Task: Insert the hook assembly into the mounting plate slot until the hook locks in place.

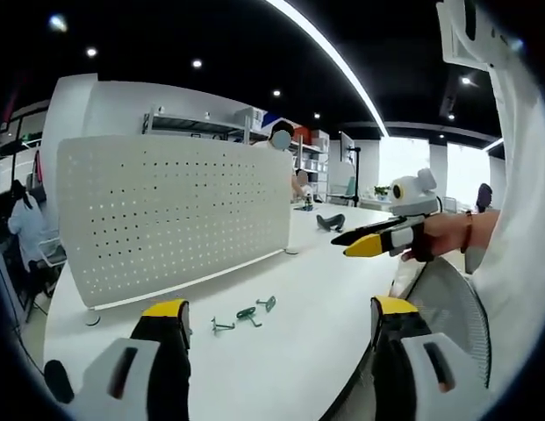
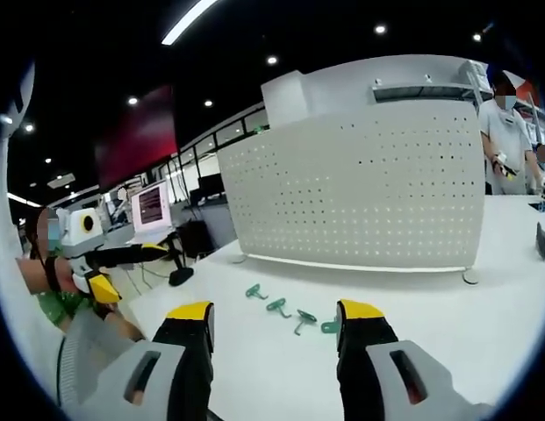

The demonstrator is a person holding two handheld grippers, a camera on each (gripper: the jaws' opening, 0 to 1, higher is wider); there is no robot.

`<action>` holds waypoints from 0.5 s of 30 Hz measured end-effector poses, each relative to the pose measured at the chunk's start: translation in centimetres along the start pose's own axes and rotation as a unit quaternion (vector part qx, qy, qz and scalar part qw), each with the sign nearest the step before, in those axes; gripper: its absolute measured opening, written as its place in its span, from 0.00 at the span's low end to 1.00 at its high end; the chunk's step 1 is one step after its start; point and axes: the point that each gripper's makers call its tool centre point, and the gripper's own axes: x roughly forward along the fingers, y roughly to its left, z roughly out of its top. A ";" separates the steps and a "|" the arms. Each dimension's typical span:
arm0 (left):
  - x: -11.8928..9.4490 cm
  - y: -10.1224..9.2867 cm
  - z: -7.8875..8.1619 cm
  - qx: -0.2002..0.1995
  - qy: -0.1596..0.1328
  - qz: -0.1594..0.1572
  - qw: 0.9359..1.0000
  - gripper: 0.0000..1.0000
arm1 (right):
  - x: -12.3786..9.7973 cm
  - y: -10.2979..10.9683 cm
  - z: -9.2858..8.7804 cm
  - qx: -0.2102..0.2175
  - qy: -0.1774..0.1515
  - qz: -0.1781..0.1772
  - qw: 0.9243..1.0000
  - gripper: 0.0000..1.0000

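Observation:
A white perforated mounting plate (image 1: 167,210) (image 2: 360,193) stands upright on the white table (image 1: 325,281) (image 2: 483,316). Small green hooks (image 1: 247,313) (image 2: 276,305) lie loose on the table in front of it. My left gripper (image 1: 279,309) is open and holds nothing; the hooks lie just beyond its left fingertip. My right gripper (image 2: 276,311) is also open and holds nothing, with the hooks lying just past its jaws. A hand holds each gripper in the air: the right gripper (image 1: 347,246) enters the left gripper view from the right, and the left gripper (image 2: 132,270) enters the right gripper view from the left.
A mesh chair back (image 1: 452,307) is by the table's near edge. A dark object (image 1: 329,221) lies farther along the table. A person (image 2: 505,123) stands behind the plate, and another person (image 1: 26,228) sits off to the side. Monitors (image 2: 154,206) are in the background.

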 end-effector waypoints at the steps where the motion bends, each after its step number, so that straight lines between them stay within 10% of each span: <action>1: 0.0 0.0 0.0 -0.001 -0.001 0.001 1.000 0.87 | 0.1 0.0 0.0 0.001 -0.001 0.000 1.000 0.56; 15: -0.2 0.8 -0.6 -0.014 -0.006 0.009 1.000 0.86 | 1.1 0.2 -0.3 -0.001 0.014 -0.001 1.000 0.55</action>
